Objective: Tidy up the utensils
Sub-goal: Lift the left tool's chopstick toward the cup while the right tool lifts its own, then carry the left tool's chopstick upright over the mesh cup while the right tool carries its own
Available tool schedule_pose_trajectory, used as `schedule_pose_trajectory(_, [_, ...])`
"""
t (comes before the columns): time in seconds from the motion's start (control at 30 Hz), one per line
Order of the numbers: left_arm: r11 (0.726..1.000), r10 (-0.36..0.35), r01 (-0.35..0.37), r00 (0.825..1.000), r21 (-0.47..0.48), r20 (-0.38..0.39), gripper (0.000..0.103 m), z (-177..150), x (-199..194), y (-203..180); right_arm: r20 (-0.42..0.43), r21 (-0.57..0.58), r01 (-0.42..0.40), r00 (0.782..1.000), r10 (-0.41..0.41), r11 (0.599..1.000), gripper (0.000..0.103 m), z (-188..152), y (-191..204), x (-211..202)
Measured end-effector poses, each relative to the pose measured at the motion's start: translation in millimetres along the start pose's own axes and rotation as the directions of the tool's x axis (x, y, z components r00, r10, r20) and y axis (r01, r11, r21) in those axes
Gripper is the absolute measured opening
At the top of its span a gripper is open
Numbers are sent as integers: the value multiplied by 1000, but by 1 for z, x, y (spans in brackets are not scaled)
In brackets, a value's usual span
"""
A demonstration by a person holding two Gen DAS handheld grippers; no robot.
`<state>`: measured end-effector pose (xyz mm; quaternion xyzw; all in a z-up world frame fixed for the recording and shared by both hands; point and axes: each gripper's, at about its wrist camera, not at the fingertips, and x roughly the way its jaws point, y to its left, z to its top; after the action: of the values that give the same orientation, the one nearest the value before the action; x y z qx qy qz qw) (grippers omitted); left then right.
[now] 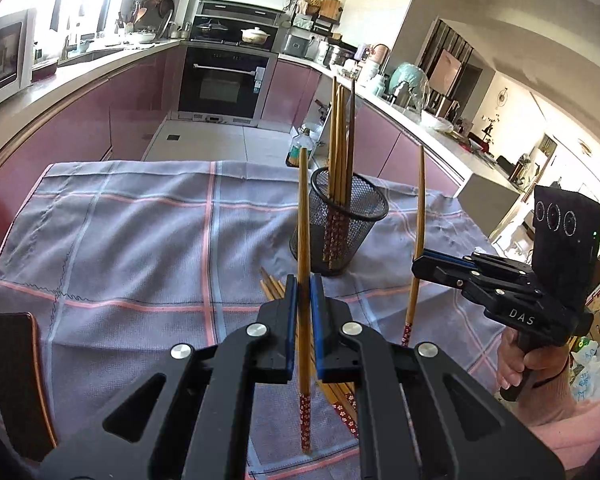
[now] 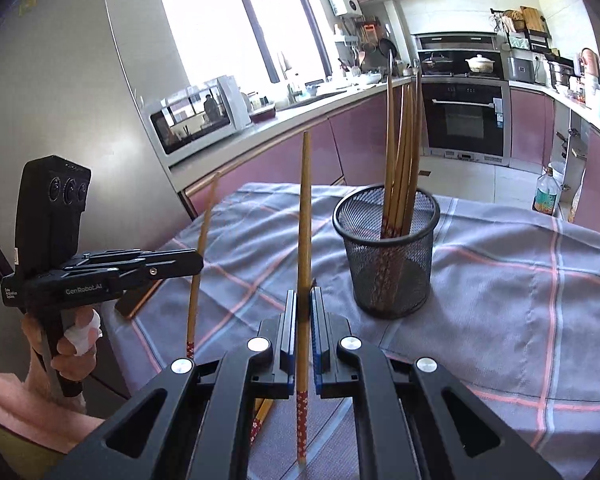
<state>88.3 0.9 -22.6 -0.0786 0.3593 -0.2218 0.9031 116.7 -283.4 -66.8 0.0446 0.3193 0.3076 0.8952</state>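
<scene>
My left gripper (image 1: 304,300) is shut on an upright bamboo chopstick (image 1: 303,216), whose red patterned end hangs below the pads. To the right, my right gripper (image 1: 418,266) is shut on a second upright chopstick (image 1: 420,208). In the right wrist view the right gripper (image 2: 303,312) clamps its chopstick (image 2: 305,216), and the left gripper (image 2: 198,262) holds the other chopstick (image 2: 203,224) at the left. A black mesh cup (image 1: 340,232) (image 2: 388,256) stands on the checked cloth beyond both grippers, with several chopsticks in it. More loose chopsticks (image 1: 274,286) (image 2: 262,412) lie on the cloth under the grippers.
A grey cloth with pink lines (image 1: 120,240) (image 2: 520,280) covers the table. A dark flat slab (image 1: 16,380) (image 2: 136,300) lies at its left edge. An oil bottle (image 1: 302,144) (image 2: 546,196) stands on the floor beyond. Pink kitchen cabinets and an oven (image 1: 224,80) lie behind.
</scene>
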Motion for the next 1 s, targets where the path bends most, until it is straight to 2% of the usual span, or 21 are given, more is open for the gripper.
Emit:
schedule_pose_trajectory(0.37, [999, -42, 41, 993, 11, 114, 7, 31, -31, -10, 97, -5, 21, 995, -20, 1000, 5, 22, -7, -19])
schedule_pose_trajectory(1.0, [993, -95, 76, 970, 95, 222, 7, 101, -35, -44, 237, -36, 86, 969, -76, 996, 5, 77, -17, -42])
